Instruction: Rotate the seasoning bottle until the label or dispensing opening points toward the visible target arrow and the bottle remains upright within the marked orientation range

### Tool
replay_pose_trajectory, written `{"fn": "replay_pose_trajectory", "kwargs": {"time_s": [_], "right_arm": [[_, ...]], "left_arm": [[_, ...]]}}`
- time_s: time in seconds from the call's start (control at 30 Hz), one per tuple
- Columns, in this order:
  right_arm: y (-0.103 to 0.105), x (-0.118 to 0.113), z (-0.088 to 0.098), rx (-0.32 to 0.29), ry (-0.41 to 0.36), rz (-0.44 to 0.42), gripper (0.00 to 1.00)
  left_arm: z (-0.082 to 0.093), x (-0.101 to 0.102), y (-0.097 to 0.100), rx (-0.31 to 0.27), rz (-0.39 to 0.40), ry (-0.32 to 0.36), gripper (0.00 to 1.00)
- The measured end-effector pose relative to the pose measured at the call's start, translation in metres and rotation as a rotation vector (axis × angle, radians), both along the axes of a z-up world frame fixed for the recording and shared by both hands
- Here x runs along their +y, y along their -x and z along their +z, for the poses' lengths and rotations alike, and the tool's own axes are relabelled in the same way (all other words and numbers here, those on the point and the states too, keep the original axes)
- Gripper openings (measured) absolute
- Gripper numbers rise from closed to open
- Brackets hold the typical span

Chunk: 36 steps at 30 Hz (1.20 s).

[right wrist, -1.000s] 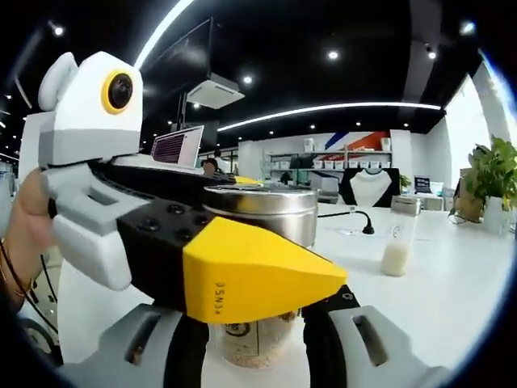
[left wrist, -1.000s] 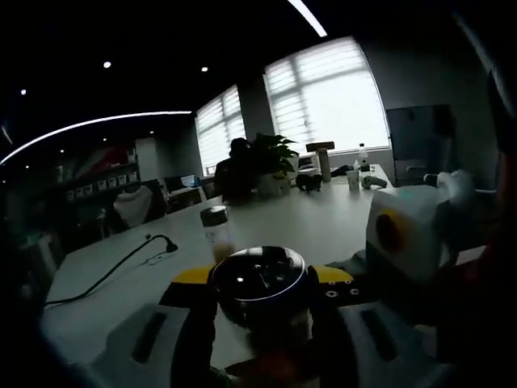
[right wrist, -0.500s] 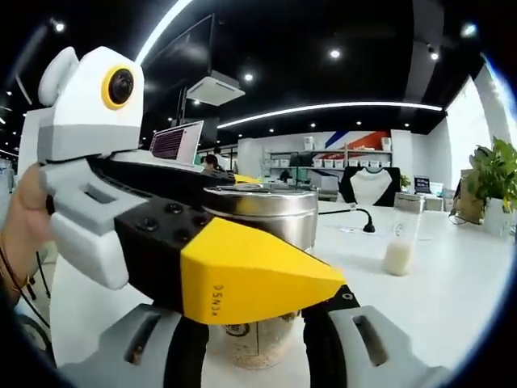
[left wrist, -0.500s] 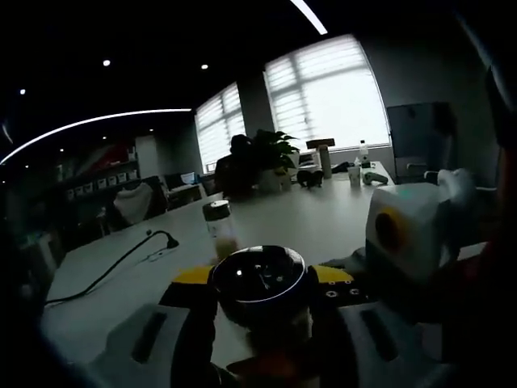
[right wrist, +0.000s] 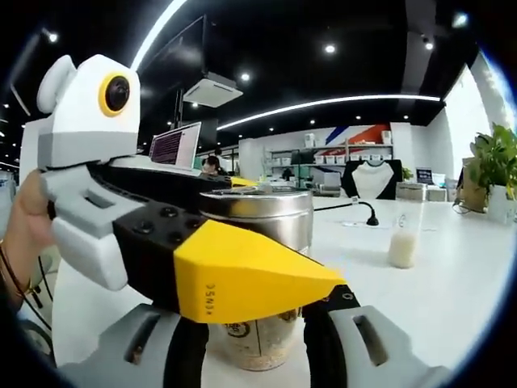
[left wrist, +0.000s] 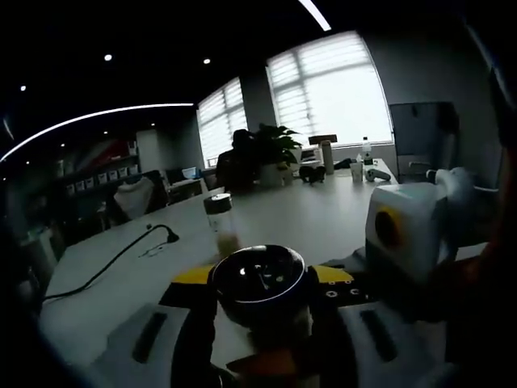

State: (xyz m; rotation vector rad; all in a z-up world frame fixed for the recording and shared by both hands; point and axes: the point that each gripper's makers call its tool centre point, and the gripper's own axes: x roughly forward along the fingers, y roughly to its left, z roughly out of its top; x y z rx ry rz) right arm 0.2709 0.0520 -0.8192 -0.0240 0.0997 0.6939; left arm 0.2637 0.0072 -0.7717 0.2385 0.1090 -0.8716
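White table (right wrist: pixel 452 299) with 2 bottles, cable (left wrist: pixel 105 267)

Seasoning bottle (right wrist: pixel 258 267) on table (right wrist: pixel 452 291), apparently.

A second small bottle (left wrist: pixel 220 224), capped and pale at the bottom, stands upright out on the white table (left wrist: pixel 121 283), with a black cable (left wrist: pixel 105 271) running from a short black stand just beside it toward the table's near left edge. At the far end of the table a potted plant (left wrist: pixel 275 149) stands with a few small bottles and dark items near it, in front of bright blinded windows (left wrist: pixel 331 93). In the right gripper view the same small bottle (right wrist: pixel 401 240) stands well out on the table, an open laptop (right wrist: pixel 171 146) sits raised at the left, and a potted plant (right wrist: pixel 491 174) stands at the table's right edge.
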Motion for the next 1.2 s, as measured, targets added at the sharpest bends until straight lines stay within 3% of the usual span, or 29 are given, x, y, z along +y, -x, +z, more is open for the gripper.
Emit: {"fn": "replay_pose_trajectory", "kwargs": {"time_s": [0.3, 0.83, 1.2], "right_arm": [[0.003, 0.003, -0.001, -0.001, -0.002, 0.026, 0.44], [0.016, -0.015, -0.012, 0.031, 0.026, 0.018, 0.45], [0.024, -0.015, -0.011, 0.029, 0.028, 0.021, 0.44]], "left_arm": [[0.004, 0.003, 0.003, -0.049, 0.013, -0.032, 0.48], [0.033, 0.024, 0.018, -0.062, 0.025, 0.071, 0.48], [0.043, 0.067, 0.015, -0.078, 0.14, 0.102, 0.48]]}}
